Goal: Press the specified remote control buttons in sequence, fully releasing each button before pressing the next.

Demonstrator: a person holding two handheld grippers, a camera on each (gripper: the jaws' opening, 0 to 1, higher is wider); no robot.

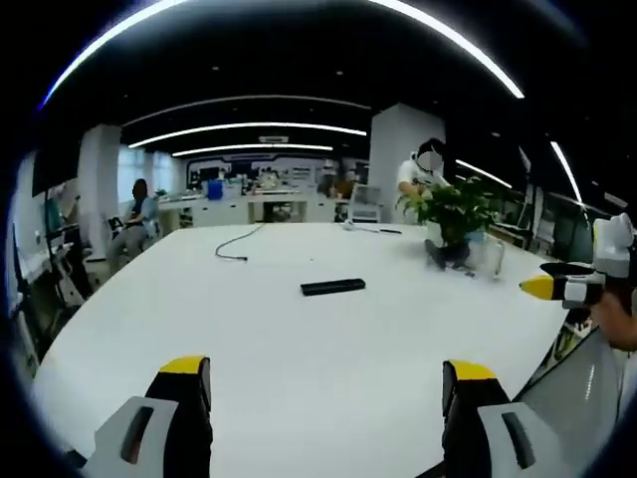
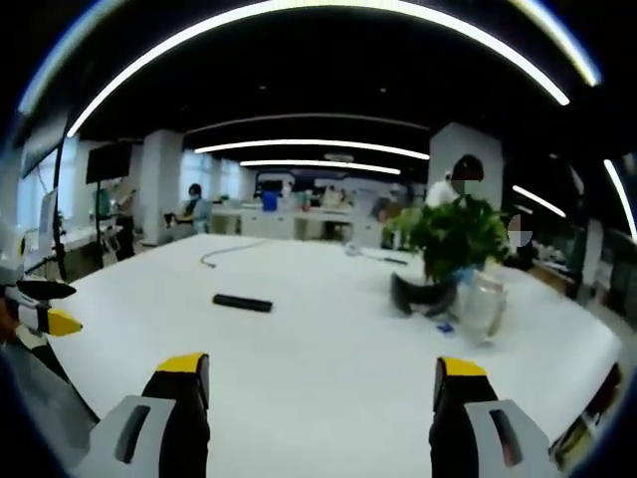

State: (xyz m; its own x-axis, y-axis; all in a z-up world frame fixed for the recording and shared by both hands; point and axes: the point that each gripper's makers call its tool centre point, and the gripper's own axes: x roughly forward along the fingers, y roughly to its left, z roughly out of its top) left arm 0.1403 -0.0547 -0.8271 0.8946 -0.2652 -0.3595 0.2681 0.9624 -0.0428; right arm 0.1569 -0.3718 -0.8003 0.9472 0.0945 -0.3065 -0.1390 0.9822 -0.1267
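Note:
A slim black remote control [image 1: 333, 287] lies flat on the big white table [image 1: 279, 349], well beyond my left gripper [image 1: 326, 383], whose yellow-tipped jaws stand wide apart with nothing between them. The right gripper's yellow tip [image 1: 542, 288] pokes in from the right edge of that view. In the right gripper view the remote control [image 2: 242, 303] lies to the left of centre on the table [image 2: 328, 368], far ahead of my right gripper [image 2: 320, 380], which is open and holds nothing. The left gripper [image 2: 45, 317] shows at the left edge there.
A potted green plant [image 1: 455, 221] with a clear jar [image 2: 482, 307] beside it stands on the table's right side. A black cable [image 1: 239, 242] trails across the far part. People sit at desks behind the table. The table edge runs close on the right [image 1: 567, 349].

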